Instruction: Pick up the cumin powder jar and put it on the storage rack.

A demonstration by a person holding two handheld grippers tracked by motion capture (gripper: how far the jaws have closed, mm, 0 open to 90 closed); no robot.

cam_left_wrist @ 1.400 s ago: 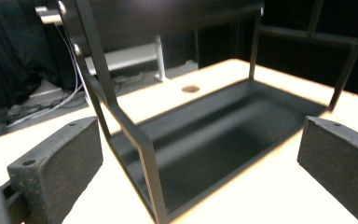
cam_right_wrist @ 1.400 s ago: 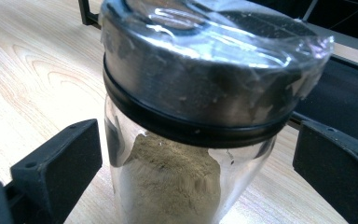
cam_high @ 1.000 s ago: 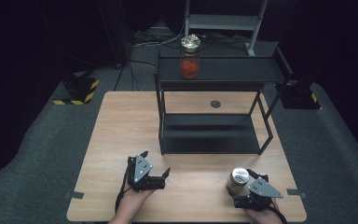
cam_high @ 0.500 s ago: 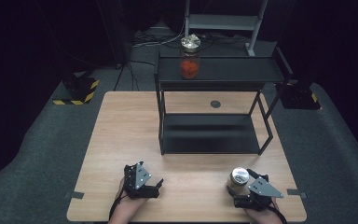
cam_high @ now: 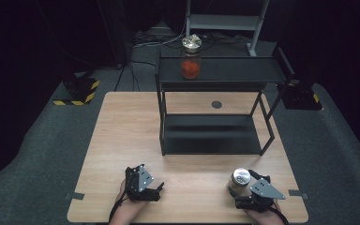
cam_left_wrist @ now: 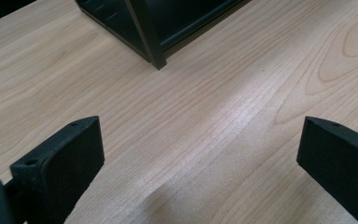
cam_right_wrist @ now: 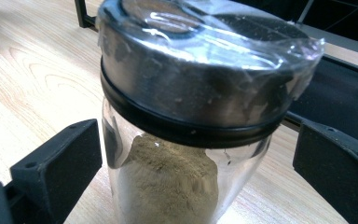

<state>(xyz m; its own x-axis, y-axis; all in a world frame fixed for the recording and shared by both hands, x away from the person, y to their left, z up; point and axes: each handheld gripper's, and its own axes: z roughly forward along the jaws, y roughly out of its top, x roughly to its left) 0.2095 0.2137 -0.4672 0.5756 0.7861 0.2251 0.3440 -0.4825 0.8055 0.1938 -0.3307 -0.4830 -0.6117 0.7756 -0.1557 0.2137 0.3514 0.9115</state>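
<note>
Right claw open around spice jar; brown powder visible close up.

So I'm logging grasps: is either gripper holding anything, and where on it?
Nothing is held. The right gripper brackets the jar body, jaws open; the left gripper is open.

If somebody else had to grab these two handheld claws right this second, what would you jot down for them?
Right gripper: open, jaws either side of the jar of brownish powder, not clamped on it.
Left gripper: open, holding nothing, over bare table.
The powder jar stands on the table at the near right edge. A second jar with red contents stands on the top of the black shelf.
Done: the red jar is on the shelf.
Left, probably: close on the powder jar and lift it to the shelf.
</note>
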